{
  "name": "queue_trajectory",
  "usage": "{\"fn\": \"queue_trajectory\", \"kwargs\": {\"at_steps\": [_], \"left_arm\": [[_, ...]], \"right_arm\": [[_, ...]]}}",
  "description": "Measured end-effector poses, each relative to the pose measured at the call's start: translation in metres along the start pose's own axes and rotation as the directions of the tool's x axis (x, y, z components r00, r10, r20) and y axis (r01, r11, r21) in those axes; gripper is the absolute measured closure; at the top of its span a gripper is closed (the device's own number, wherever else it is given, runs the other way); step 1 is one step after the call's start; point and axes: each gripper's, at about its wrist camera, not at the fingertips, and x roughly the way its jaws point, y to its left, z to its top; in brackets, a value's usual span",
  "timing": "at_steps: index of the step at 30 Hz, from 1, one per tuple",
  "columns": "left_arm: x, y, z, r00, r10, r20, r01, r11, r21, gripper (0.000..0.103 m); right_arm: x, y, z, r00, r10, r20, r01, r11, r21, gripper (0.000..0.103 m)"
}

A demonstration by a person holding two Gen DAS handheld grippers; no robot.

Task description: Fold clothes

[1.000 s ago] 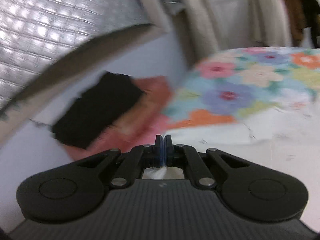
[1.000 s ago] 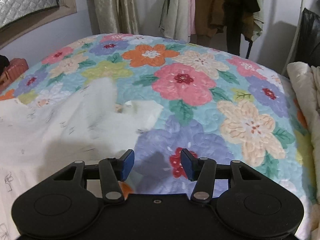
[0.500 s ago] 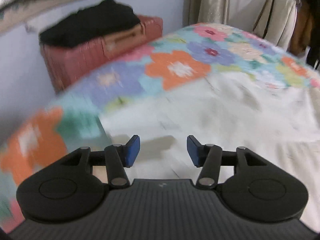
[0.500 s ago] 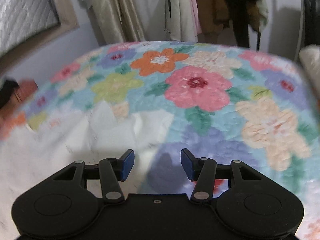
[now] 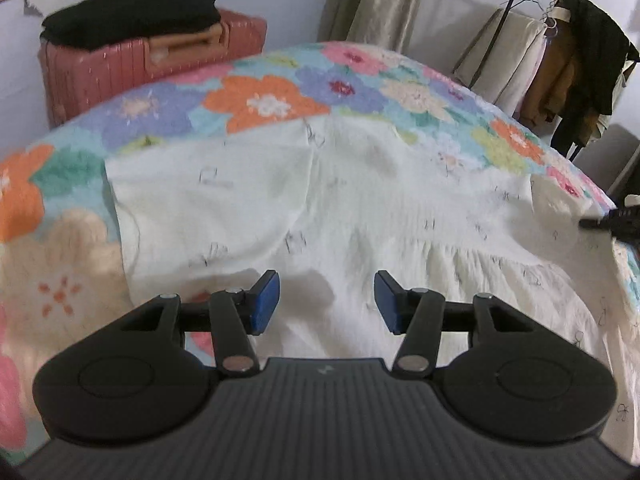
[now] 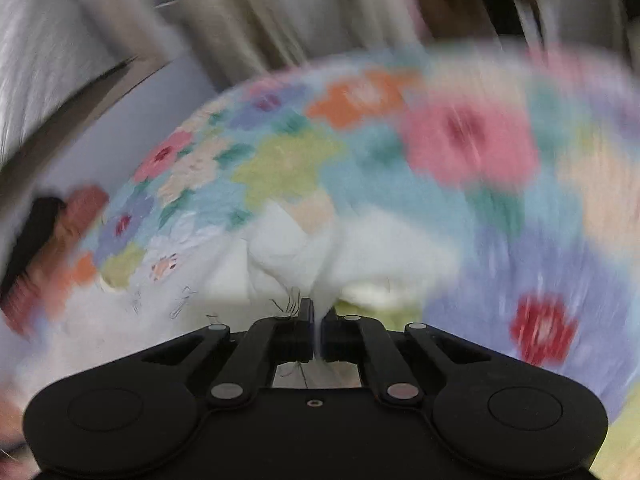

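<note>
From the left wrist camera, my left gripper (image 5: pixel 326 306) hangs with its jaws spread wide and nothing between them. Straight ahead of it and below lies the white garment (image 5: pixel 360 208), spread across the flowered bedspread (image 5: pixel 256 100), with a seam or fold line running away from the gripper toward the far edge. The cloth carries small dark printed marks and gathers into soft pleats off to the gripper's right. Farther right, at the frame edge, a dark tip of the other tool (image 5: pixel 612 220) shows near the garment's raised corner. Beyond the bed, ahead and to the left, stands a pink suitcase (image 5: pixel 132 64) with black clothes (image 5: pixel 132 16) piled on top; a clothes rack (image 5: pixel 568 60) stands far right.

From the right wrist camera, heavily blurred, my right gripper (image 6: pixel 316 326) has its jaws pressed together on a pinch of the white garment (image 6: pixel 288 252), which rises in a peak just ahead of the fingertips. The bedspread (image 6: pixel 460 148) fills everything beyond.

I judge I am at the start of a fold: one corner is pinched on the right, and the left side is free. Next I would lower the left gripper onto the near edge, close on it, and carry both corners across together, keeping the cloth taut so it does not bunch.
</note>
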Motion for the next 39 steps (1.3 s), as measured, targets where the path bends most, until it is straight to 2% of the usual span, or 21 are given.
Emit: {"fn": "queue_trajectory", "kwargs": {"at_steps": [1,2,4,5,6,8,10,13,15,17,19,22,25,26,27,28,30,31,33,35,39], "left_arm": [[0.001,0.001,-0.002,1.0,0.005,-0.003,-0.005,1.0,-0.003,0.051],[0.002,0.001,-0.003,1.0,0.012,-0.002,-0.012,1.0,-0.002,0.051],[0.007,0.003,-0.004,1.0,0.009,-0.013,-0.009,1.0,-0.004,0.051],[0.009,0.003,-0.005,1.0,0.008,-0.02,-0.008,1.0,-0.004,0.051],[0.011,0.004,-0.005,1.0,0.004,-0.024,-0.005,1.0,-0.003,0.051],[0.014,0.006,-0.007,0.999,-0.002,-0.033,0.002,1.0,-0.004,0.051],[0.016,0.008,-0.008,0.999,-0.002,-0.05,0.001,1.0,-0.012,0.051],[0.016,0.011,-0.007,0.999,-0.007,-0.052,0.005,1.0,-0.03,0.051],[0.016,0.012,-0.006,0.999,-0.009,-0.054,0.007,0.999,-0.039,0.05],[0.016,0.01,-0.006,0.999,-0.01,-0.05,0.009,1.0,-0.029,0.048],[0.017,0.009,-0.007,0.998,-0.004,-0.059,0.003,1.0,-0.022,0.047],[0.018,0.007,-0.009,0.998,-0.011,-0.069,0.01,1.0,-0.009,0.047],[0.017,0.008,-0.008,0.998,-0.011,-0.066,0.01,1.0,-0.011,0.046],[0.017,0.01,-0.008,0.998,-0.009,-0.067,0.009,1.0,-0.015,0.046],[0.018,0.011,-0.009,0.998,-0.008,-0.068,0.007,1.0,-0.018,0.046],[0.018,0.012,-0.009,0.997,-0.007,-0.071,0.006,1.0,-0.018,0.046],[0.019,0.014,-0.009,0.997,-0.005,-0.077,0.004,1.0,-0.019,0.046],[0.019,0.015,-0.008,0.997,-0.005,-0.076,0.003,1.0,-0.02,0.046],[0.019,0.017,-0.008,0.997,0.002,-0.073,-0.004,1.0,-0.024,0.046],[0.021,0.02,-0.007,0.997,0.013,-0.076,-0.015,1.0,-0.026,0.046],[0.022,0.022,-0.006,0.997,0.016,-0.08,-0.019,0.999,-0.042,0.046]], "right_arm": [[-0.01,0.03,-0.006,0.998,-0.044,0.05,0.051,0.986,-0.158,0.097],[-0.018,0.061,-0.017,0.992,-0.072,0.101,0.101,0.944,-0.315,0.097],[-0.027,0.114,-0.048,0.991,-0.052,0.121,0.111,0.818,-0.564,0.092],[-0.031,0.133,-0.063,0.996,-0.023,0.091,0.076,0.768,-0.636,0.086],[-0.034,0.144,-0.076,0.999,0.016,0.033,0.01,0.746,-0.666,0.074],[-0.041,0.163,-0.096,0.993,0.09,-0.081,-0.121,0.712,-0.692,0.072],[-0.05,0.162,-0.098,0.979,0.154,-0.133,-0.204,0.732,-0.65,0.071],[-0.06,0.149,-0.087,0.986,0.152,-0.07,-0.163,0.78,-0.605,0.058],[-0.06,0.14,-0.074,0.99,0.133,-0.035,-0.129,0.806,-0.578,0.056],[-0.054,0.136,-0.065,0.994,0.108,-0.016,-0.098,0.808,-0.581,0.053],[-0.044,0.143,-0.066,0.998,0.056,-0.02,-0.055,0.741,-0.669,0.039],[-0.022,0.158,-0.072,0.998,-0.023,-0.067,-0.039,0.604,-0.796,0.038],[0.002,0.167,-0.077,0.99,-0.044,-0.131,-0.084,0.558,-0.826,0.041],[0.009,0.167,-0.076,0.988,-0.046,-0.147,-0.095,0.571,-0.815,0.047],[0.015,0.164,-0.072,0.986,-0.045,-0.16,-0.1,0.608,-0.788,0.081],[0.016,0.158,-0.066,0.987,-0.042,-0.153,-0.089,0.653,-0.752,0.099],[0.008,0.139,-0.049,0.995,-0.036,-0.095,-0.035,0.756,-0.653,0.099],[0.005,0.129,-0.04,0.996,-0.066,-0.058,0.016,0.783,-0.621,0.099],[0.0,0.105,-0.022,0.981,-0.192,0.031,0.172,0.784,-0.597,0.099],[-0.005,0.078,-0.002,0.944,-0.313,0.1,0.314,0.768,-0.558,0.099],[-0.009,0.012,0.025,0.881,-0.461,0.106,0.455,0.766,-0.455,0.099]]}}
